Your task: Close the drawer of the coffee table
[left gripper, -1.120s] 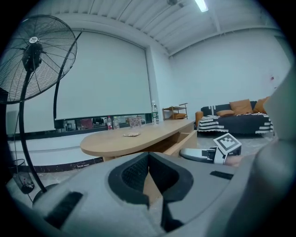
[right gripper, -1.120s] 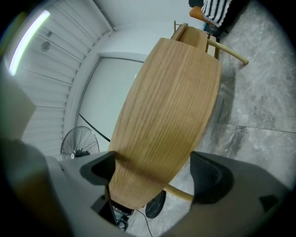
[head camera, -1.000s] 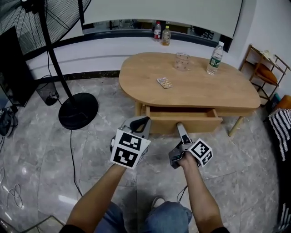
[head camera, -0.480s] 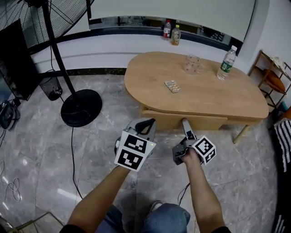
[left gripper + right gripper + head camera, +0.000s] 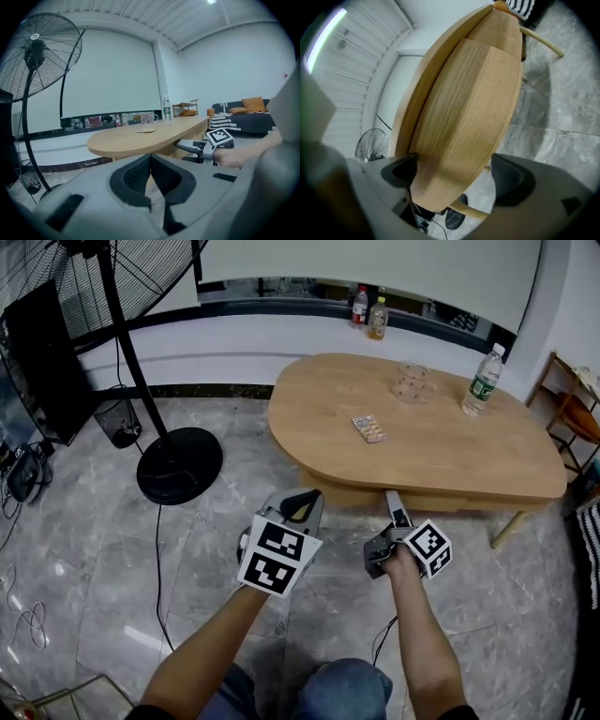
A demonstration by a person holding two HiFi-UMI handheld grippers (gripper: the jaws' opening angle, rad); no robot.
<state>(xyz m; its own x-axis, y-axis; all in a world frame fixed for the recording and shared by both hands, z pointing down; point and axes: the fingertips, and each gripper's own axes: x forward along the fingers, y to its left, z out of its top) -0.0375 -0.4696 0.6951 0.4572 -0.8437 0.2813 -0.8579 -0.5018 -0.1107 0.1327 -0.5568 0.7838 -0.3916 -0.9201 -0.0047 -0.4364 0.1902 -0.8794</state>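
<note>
Drawer (image 5: 464,117) now shut; right gripper (image 5: 392,500) jaws apart against it, left gripper (image 5: 151,161) jaws together.

Tan wood-grain coffee table (image 5: 441,451), grey marbled floor (image 5: 94,549) (black fan base (image 5: 180,465))

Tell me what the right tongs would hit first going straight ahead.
The right tongs would meet the drawer front of the coffee table; it looks very close, though depth is unclear.
</note>
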